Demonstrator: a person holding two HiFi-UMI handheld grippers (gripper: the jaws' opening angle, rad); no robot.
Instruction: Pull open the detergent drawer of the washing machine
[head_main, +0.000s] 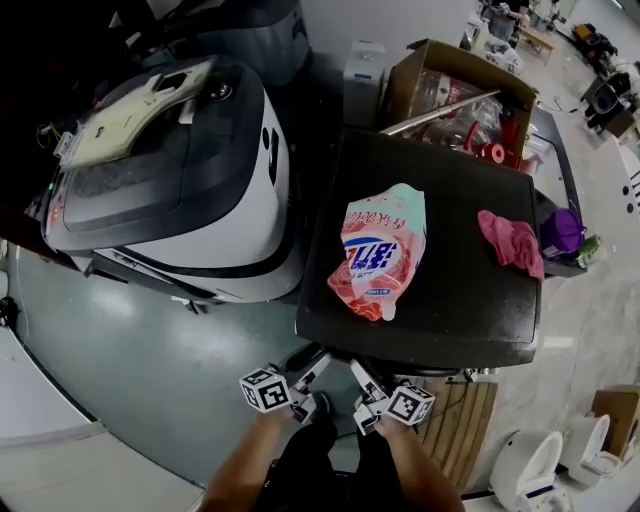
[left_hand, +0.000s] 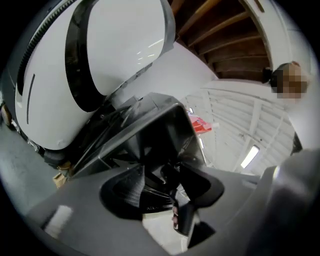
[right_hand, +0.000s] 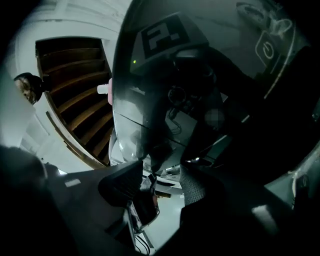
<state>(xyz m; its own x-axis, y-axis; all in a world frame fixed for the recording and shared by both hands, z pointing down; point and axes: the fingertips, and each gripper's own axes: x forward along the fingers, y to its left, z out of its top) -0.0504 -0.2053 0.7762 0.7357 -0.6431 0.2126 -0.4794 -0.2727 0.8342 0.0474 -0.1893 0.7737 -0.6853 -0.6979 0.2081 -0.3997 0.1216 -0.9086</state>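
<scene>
The white and black washing machine (head_main: 170, 190) stands at the left; its white shell (left_hand: 115, 55) fills the upper left of the left gripper view. I cannot pick out its detergent drawer. Both grippers hang low in front of me, just below the black table's near edge and right of the machine. My left gripper (head_main: 312, 372) (left_hand: 167, 187) is shut with nothing in it. My right gripper (head_main: 362, 378) (right_hand: 162, 182) is open, with only floor showing between its pads. Neither one touches the machine.
The black table (head_main: 440, 330) stands right of the machine, bearing a pink and blue detergent bag (head_main: 380, 250) and a pink cloth (head_main: 510, 240). A cardboard box (head_main: 440, 70) of bottles sits behind it. Grey floor (head_main: 180, 370) lies in front of the machine.
</scene>
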